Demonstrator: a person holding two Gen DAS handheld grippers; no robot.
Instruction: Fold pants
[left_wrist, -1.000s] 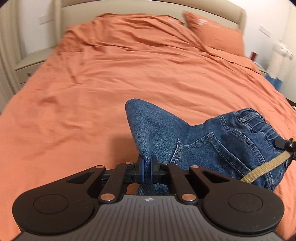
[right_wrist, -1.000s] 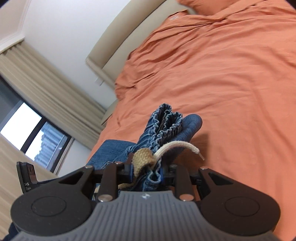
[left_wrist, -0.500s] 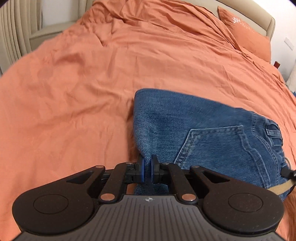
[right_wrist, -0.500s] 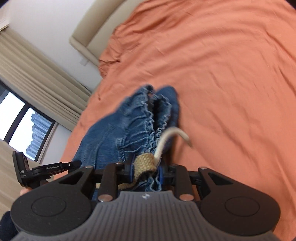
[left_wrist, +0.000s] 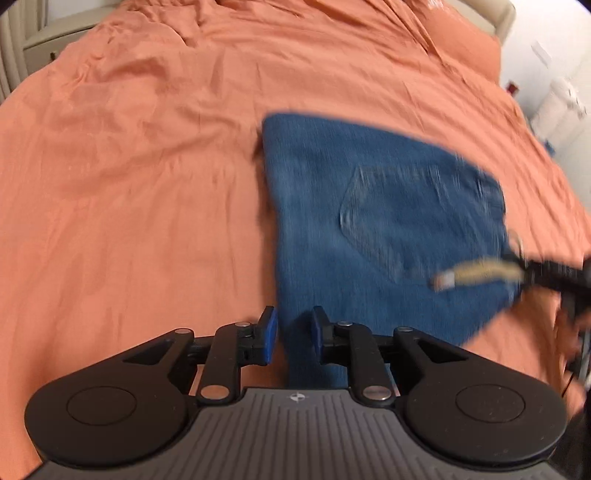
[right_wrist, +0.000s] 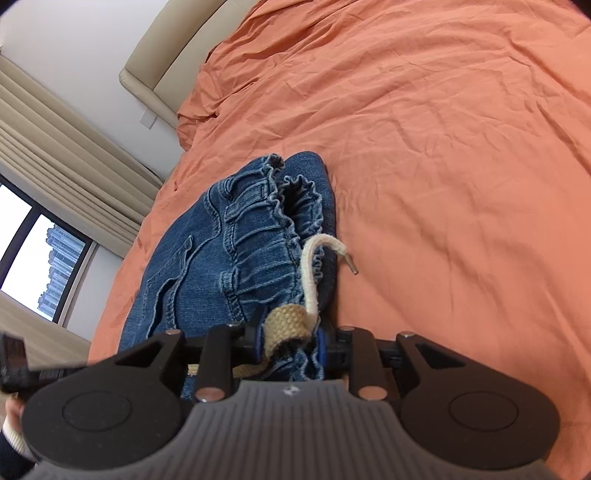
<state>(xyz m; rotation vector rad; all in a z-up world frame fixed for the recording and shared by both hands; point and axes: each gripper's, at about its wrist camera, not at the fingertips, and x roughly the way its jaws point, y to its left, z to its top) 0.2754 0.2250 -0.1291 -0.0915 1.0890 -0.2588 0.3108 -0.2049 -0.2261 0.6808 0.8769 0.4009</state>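
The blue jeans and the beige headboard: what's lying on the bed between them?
Nothing but wrinkled orange bedsheet lies between the blue denim jeans and the beige padded headboard, as the right wrist view shows.

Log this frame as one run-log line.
step: lay folded jeans on bed | left gripper: opening, denim between pads | right gripper: shut on waistband

pants (left_wrist: 369, 221): 1 | hand-held gripper (left_wrist: 291, 334): 2 | drawstring (right_wrist: 312, 273): 1 | bed (left_wrist: 129, 184): 1

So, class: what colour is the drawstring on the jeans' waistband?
Beige, tan where it flattens into webbing. The drawstring on the jeans shows best in the right wrist view.
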